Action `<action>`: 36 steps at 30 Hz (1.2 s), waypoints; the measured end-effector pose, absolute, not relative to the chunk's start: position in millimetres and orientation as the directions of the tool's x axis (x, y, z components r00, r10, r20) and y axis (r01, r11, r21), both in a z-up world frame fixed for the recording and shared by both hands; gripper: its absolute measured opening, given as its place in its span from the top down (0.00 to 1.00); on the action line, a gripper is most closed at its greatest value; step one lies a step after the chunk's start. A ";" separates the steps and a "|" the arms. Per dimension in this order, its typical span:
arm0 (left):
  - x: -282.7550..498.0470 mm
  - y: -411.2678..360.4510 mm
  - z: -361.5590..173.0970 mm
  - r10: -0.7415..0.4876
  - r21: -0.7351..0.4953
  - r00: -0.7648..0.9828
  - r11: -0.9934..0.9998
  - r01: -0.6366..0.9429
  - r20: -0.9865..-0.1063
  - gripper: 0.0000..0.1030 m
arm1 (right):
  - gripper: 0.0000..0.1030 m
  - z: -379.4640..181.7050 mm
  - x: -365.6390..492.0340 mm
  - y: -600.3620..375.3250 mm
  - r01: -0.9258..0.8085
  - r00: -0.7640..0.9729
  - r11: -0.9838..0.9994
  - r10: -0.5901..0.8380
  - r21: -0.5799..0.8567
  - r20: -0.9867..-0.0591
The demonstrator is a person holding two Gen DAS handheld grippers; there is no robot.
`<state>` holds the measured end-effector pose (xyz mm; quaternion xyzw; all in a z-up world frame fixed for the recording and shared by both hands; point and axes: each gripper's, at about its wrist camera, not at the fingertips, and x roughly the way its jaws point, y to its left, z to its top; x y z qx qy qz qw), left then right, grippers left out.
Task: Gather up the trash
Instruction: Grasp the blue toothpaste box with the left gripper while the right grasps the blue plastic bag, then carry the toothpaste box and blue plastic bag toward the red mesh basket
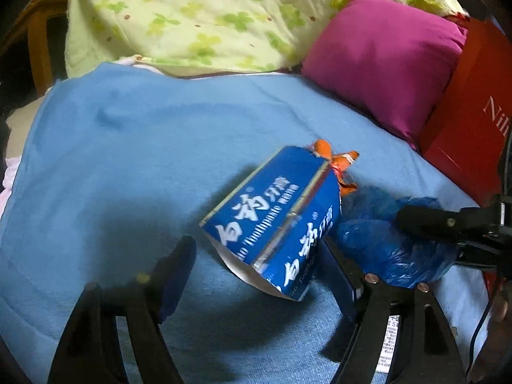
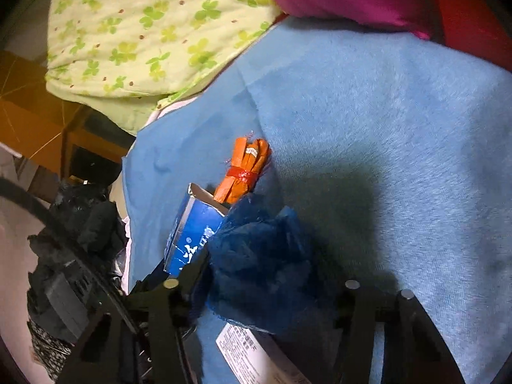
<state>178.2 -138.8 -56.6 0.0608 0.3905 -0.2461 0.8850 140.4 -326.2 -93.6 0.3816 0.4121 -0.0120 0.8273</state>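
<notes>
A blue toothpaste box (image 1: pixel 275 220) lies on the light blue blanket (image 1: pixel 128 166) between my left gripper's fingers; it also shows in the right wrist view (image 2: pixel 192 233). My left gripper (image 1: pixel 256 265) is open, its right finger (image 1: pixel 339 272) against the box and its left finger (image 1: pixel 174 265) apart from it. An orange wrapper (image 1: pixel 339 166) sits just beyond the box, also in the right wrist view (image 2: pixel 246 169). A crumpled blue plastic bag (image 2: pixel 262 262) sits between my right gripper's fingers (image 2: pixel 265 284), also in the left wrist view (image 1: pixel 384 240). Its jaws look wide apart around the bag.
A magenta cushion (image 1: pixel 384 60) and a red box (image 1: pixel 473 112) lie at the far right. A green clover-print quilt (image 1: pixel 208 16) is heaped at the back. The blanket's left edge drops to dark clutter (image 2: pixel 64 256) and a wooden floor (image 2: pixel 28 121).
</notes>
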 end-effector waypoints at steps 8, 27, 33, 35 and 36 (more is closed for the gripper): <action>176.4 -138.8 -56.2 -0.452 -0.156 0.539 0.848 0.506 -0.710 0.28 | 0.45 -41.0 84.9 -325.5 0.282 0.731 0.821 0.152 0.496 -0.666; 90.5 -111.9 4.4 -0.360 -0.028 0.656 0.888 0.459 -0.663 0.57 | 0.45 25.4 -53.2 -301.3 0.146 0.809 0.915 0.109 0.377 -0.577; 2.5 -92.2 39.4 -0.329 -0.028 0.751 0.923 0.383 -0.573 0.56 | 0.45 40.1 -83.6 -297.5 0.106 0.825 0.918 0.133 0.382 -0.549; -30.8 -93.5 52.1 -0.306 -0.001 0.777 0.931 0.365 -0.550 0.56 | 0.45 45.6 -93.6 -294.8 0.092 0.833 0.921 0.137 0.378 -0.536; -43.0 -95.0 57.7 -0.293 0.016 0.785 0.933 0.359 -0.546 0.56 | 0.45 48.2 -98.3 -293.9 0.085 0.837 0.922 0.140 0.378 -0.530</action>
